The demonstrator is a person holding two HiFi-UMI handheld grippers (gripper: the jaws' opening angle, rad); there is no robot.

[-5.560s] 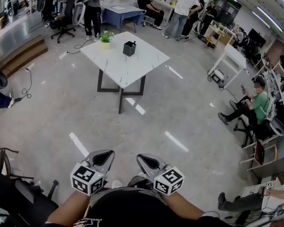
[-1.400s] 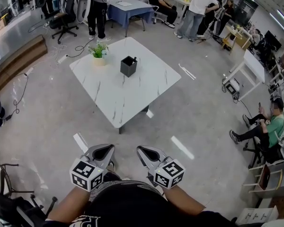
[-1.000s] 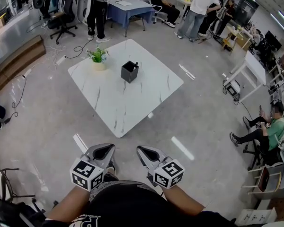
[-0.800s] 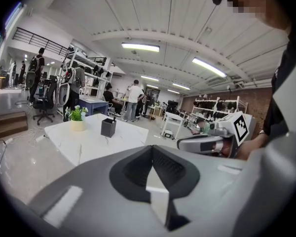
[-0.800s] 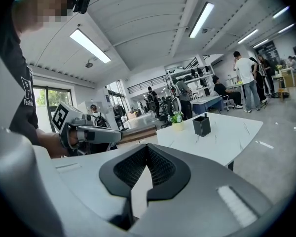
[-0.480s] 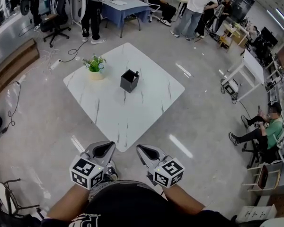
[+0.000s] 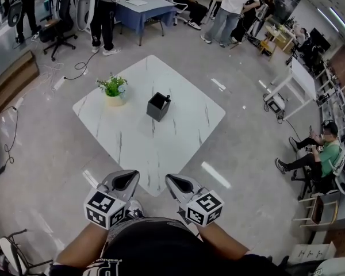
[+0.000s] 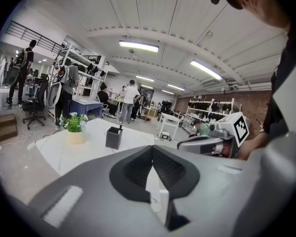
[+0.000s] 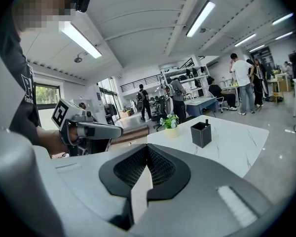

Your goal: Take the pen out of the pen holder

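I hold my left gripper [image 7: 125,179] and right gripper [image 7: 178,183] low and close against my body, side by side, because there is nothing within reach to work on. On both, the fingers [image 8: 133,171] are pressed together at the tips with nothing between them (each gripper's own view shows only the dark pads meeting). I judge that sensible for an approach: nothing to snag, nothing to drop.

The pen holder [image 7: 158,107], a dark square cup, stands upright near the middle of the white marble tabletop [image 7: 161,151], well apart from me, with the near corner of that tabletop just ahead of my grippers. The pen [image 7: 167,98] pokes up out of the holder's top on its far right side, so the task has not begun. A potted plant [image 7: 112,89] sits to the holder's left, apart from it, and should not hinder a reach.

Next I would need to close in, part one pair of fingers, and come down over the pen's exposed end.
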